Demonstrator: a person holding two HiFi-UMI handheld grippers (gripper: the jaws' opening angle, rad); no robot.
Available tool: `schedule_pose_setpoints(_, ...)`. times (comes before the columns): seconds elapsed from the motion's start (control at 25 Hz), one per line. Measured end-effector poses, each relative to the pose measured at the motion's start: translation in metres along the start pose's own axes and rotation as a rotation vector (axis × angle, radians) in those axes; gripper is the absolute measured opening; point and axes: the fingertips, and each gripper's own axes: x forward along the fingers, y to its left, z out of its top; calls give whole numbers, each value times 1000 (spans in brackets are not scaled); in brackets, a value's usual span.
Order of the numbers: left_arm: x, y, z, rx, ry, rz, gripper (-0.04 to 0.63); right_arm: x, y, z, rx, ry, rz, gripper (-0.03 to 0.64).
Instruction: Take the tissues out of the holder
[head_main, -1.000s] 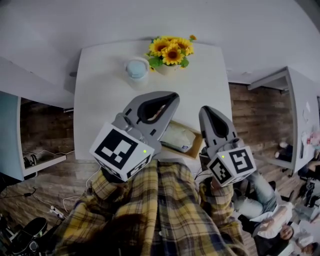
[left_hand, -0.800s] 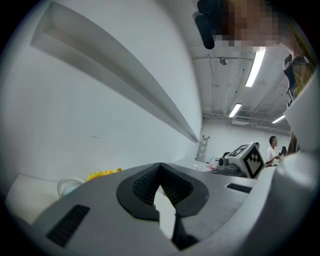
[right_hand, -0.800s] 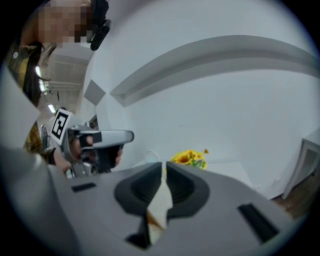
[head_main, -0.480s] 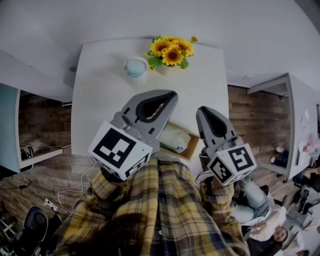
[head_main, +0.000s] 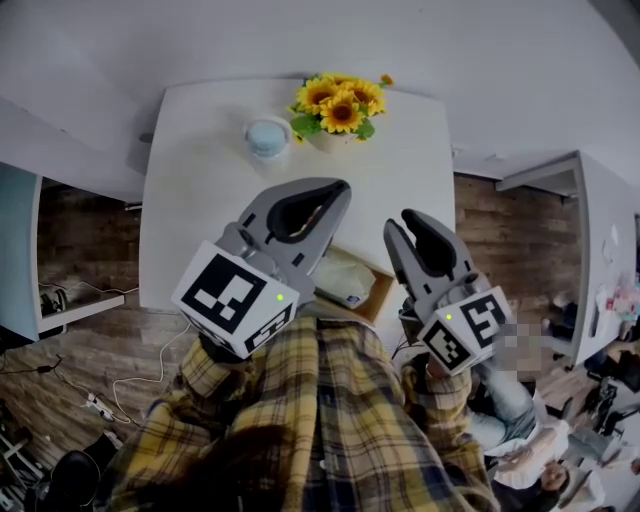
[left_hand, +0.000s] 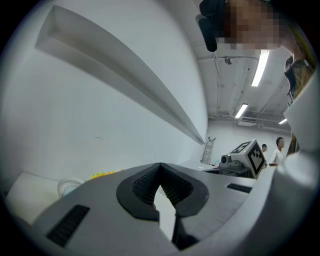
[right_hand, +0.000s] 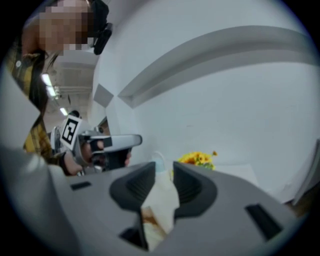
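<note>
A wooden tissue holder (head_main: 379, 297) stands near the table's front edge with a white tissue pack (head_main: 350, 277) in it, partly hidden behind my left gripper. My left gripper (head_main: 338, 188) hangs above the holder's left side, tips pressed together, nothing between them (left_hand: 160, 166). Over the holder's right end my right gripper (head_main: 399, 224) has its jaws opening. In the right gripper view the tissue pack (right_hand: 161, 199) shows through the gap of the right gripper (right_hand: 164, 169), below the pads and not pressed by them.
On the white table (head_main: 200, 190), sunflowers in a pot (head_main: 340, 103) stand at the far edge beside a pale blue cup (head_main: 268, 135). Wooden floor lies either side of the table. A second white desk (head_main: 600, 250) is at the right. People are at the lower right.
My right gripper's jaws have gone from shut to parted, and it has shifted slightly left. My left gripper has barely moved and stays shut.
</note>
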Motion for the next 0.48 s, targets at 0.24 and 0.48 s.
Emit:
schedule_pose_setpoints(0.24, 3, 2, 0, 2, 0, 19, 14, 2, 5, 1, -18, 31, 62, 164)
schedule_pose_setpoints(0.48, 5, 4, -4, -8, 4, 39, 14, 5, 9, -7, -77, 107, 116, 224)
